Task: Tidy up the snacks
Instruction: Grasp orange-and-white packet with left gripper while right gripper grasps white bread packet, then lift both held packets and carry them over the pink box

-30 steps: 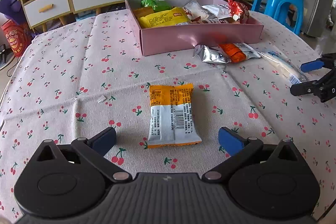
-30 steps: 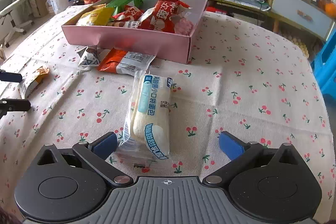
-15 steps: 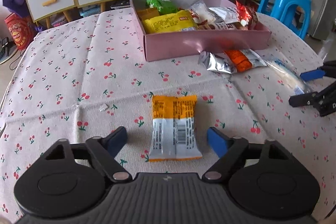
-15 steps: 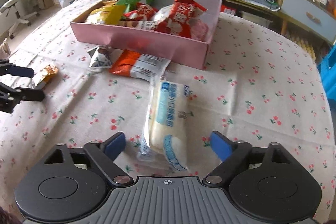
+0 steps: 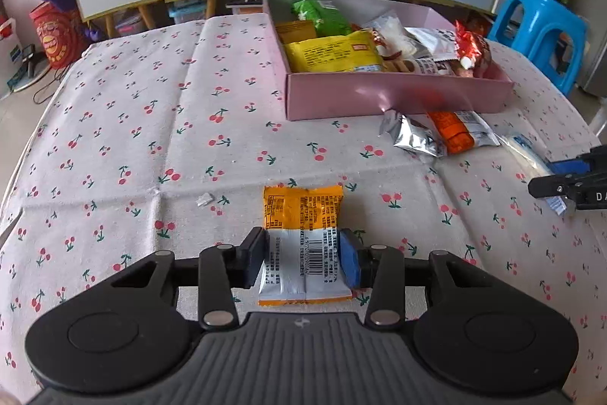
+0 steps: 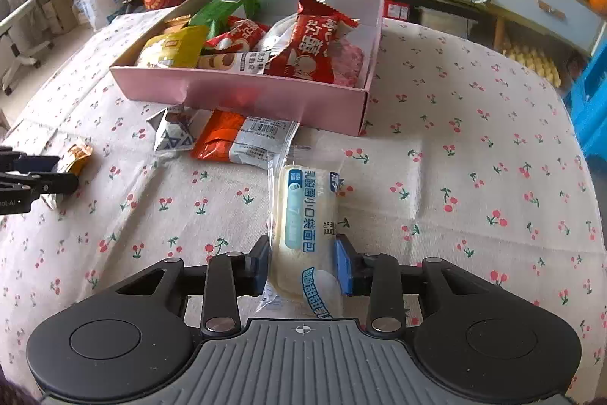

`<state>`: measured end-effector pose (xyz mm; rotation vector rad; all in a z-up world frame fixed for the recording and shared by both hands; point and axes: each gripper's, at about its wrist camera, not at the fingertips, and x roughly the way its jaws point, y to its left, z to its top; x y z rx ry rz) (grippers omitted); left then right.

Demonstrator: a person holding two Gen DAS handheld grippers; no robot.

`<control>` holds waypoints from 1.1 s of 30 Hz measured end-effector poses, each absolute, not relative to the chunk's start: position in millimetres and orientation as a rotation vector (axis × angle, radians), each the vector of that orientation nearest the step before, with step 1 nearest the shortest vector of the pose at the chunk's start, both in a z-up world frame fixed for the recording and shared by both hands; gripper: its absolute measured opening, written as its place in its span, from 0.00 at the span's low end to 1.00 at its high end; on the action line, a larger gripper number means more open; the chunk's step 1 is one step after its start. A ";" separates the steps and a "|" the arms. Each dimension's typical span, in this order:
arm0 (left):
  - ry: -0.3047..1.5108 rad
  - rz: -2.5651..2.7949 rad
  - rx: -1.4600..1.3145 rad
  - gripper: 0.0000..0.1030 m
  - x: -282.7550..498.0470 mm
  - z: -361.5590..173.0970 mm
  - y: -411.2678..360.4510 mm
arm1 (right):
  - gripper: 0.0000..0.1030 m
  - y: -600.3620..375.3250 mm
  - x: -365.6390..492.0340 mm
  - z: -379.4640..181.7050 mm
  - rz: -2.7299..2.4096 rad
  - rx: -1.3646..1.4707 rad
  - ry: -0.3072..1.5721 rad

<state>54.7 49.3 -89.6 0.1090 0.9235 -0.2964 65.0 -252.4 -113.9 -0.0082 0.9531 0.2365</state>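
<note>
An orange and white snack packet [image 5: 303,238] lay flat on the cherry-print tablecloth [image 5: 151,139], well short of the pink box [image 5: 398,93]. It was clamped at its white lower half by the left gripper [image 5: 302,260], whose blue pads were pressed against both long edges while the jaws were closing. A second earlier those pads had been spread wide on either side of the packet, clear of it.

A long white bread packet with blue lettering [image 6: 307,226] was held the same way by the right gripper [image 6: 303,264]: the jaws were closing, with the pads squeezing its near end. A second earlier that gripper too had been wide open around the packet, and the packet had been tilted slightly differently.

Just in front of the box, a silver packet [image 6: 172,133] and an orange and white wrapper [image 6: 242,139] were left on the cloth, unchanged. The box itself was seen filled with green, yellow and red snack bags [image 6: 311,52].
</note>
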 end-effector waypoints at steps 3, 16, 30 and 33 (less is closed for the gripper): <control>0.930 -0.290 0.097 0.36 55.5 -88.5 51.3 | 0.31 -253.9 66.4 -112.3 0.231 0.015 0.963; 0.941 -0.289 0.056 0.36 57.7 -79.3 49.4 | 0.22 -264.5 70.1 -99.1 0.224 0.151 1.001; 0.896 -0.297 -0.020 0.36 70.7 -57.3 39.6 | 0.10 -286.5 80.3 -63.7 0.198 0.317 0.953; 0.881 -0.301 -0.037 0.36 76.6 -53.0 32.5 | 0.06 -291.9 85.4 -57.3 0.207 0.366 0.940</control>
